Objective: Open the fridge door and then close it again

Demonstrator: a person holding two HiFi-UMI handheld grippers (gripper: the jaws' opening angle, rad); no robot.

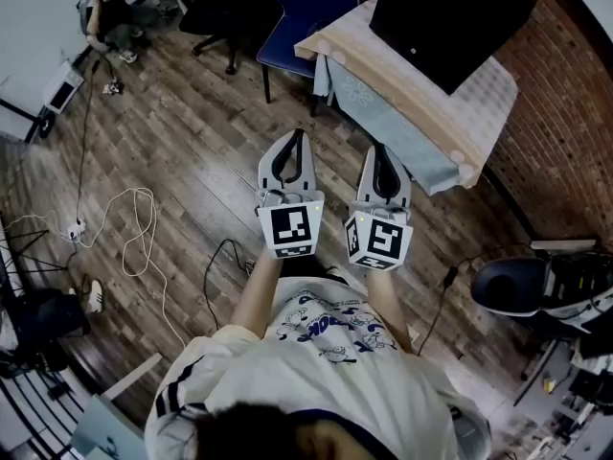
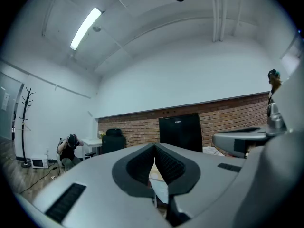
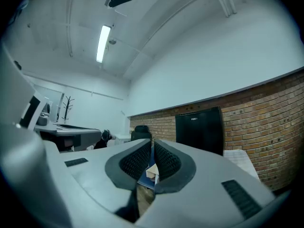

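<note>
The black fridge (image 1: 450, 17) stands shut on a light wooden table (image 1: 402, 82) against the brick wall (image 1: 565, 142), well ahead of both grippers, so its inside is hidden. The left gripper (image 1: 292, 134) and right gripper (image 1: 381, 149) are held level side by side, each with its jaws pressed together on nothing. Below them lies plank floor (image 1: 192, 132) with a white cable (image 1: 134, 228), and a blue chair (image 1: 306, 17) stands beside the table.

a blue chair (image 1: 308, 12) stands beside the cloth-draped wooden tabletop (image 1: 388, 82); a white cable (image 1: 151, 223) loops over the plank floor (image 1: 192, 123).
</note>
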